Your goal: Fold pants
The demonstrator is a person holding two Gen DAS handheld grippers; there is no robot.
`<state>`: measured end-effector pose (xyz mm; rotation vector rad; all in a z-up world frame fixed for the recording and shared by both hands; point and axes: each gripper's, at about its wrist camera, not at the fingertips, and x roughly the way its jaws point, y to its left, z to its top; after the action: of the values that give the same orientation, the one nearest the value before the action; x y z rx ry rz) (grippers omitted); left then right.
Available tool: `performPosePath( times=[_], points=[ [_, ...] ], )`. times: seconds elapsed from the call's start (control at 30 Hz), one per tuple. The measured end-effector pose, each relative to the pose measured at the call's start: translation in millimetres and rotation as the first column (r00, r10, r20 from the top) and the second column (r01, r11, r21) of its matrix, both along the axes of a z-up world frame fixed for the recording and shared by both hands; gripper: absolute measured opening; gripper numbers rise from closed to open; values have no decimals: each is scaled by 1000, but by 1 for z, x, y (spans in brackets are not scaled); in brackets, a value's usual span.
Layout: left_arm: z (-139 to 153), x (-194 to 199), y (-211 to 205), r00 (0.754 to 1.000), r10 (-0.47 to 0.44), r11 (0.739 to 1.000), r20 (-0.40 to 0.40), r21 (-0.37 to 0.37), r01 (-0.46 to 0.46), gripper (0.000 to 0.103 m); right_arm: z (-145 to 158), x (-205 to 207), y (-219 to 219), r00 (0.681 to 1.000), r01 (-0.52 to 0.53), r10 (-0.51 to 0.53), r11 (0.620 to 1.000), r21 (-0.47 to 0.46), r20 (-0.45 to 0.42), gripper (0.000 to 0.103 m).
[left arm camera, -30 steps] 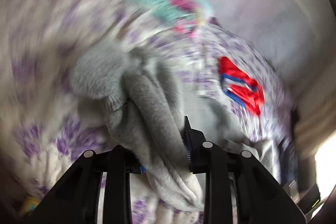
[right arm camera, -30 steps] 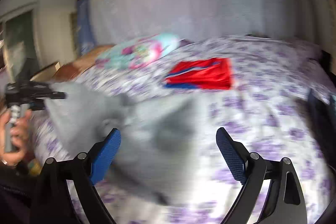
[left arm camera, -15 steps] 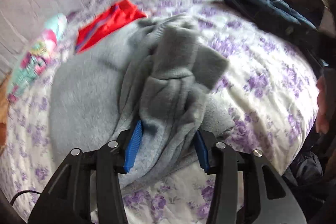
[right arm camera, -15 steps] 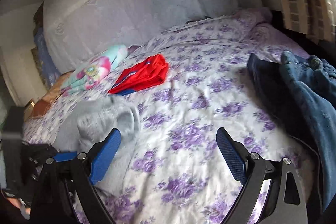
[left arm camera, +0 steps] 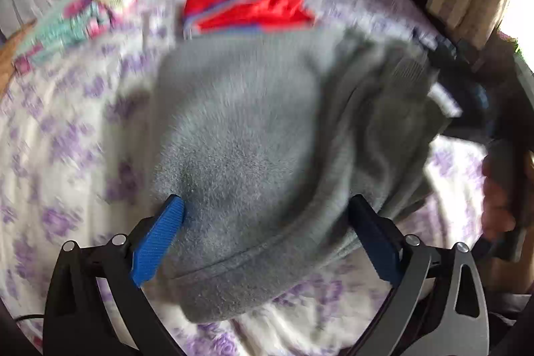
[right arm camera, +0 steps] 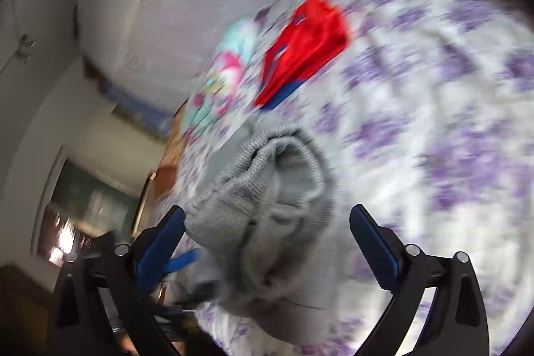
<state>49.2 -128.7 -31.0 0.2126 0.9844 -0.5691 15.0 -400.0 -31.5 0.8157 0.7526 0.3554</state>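
Grey pants [left arm camera: 253, 135] on floral bedspread [left arm camera: 60, 155]

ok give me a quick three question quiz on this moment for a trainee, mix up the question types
1. True or false: the left gripper stands wide open, with the grey pants lying between its fingers.
2. Which garment lies on the floral bedsheet just beyond the grey pants? A) the red garment B) a yellow towel C) a black jacket
3. Fill in: in the right wrist view, the bunched ribbed ______ of the pants sits ahead of the open right gripper.

Key: 1 true; 2 A; 3 waistband
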Motion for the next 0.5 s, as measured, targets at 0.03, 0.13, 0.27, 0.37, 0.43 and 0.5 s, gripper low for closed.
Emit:
performPosePath(
  times=[0.03,0.13,0.27,0.37,0.43,0.5],
  points=[
    [0,-4,1,1000,-3,1000,1,-6,3,97,6,-2,9,1000,-21,21,999,-32,8,51],
    [12,-11,13,1000,-27,999,8,-37,28,97,40,-28,16,992,-42,53,995,-90,113,38],
    [-8,3,22,996,-26,997,-89,-69,20,98,3,-30,-2,998,7,-17,988,-152,-62,43],
    [-1,2,28,993,-40,992,-110,-120,27,98,-36,-29,-23,990,52,-58,998,-45,-130,69],
    [14,2,40,993,-53,983,-109,-179,33,97,-17,-40,-23,996,61,-66,996,-68,-67,90],
    [30,4,61,996,-32,971,-84,-239,11,97,2,-52,-17,999,46,-43,993,-105,30,100]
  ],
)
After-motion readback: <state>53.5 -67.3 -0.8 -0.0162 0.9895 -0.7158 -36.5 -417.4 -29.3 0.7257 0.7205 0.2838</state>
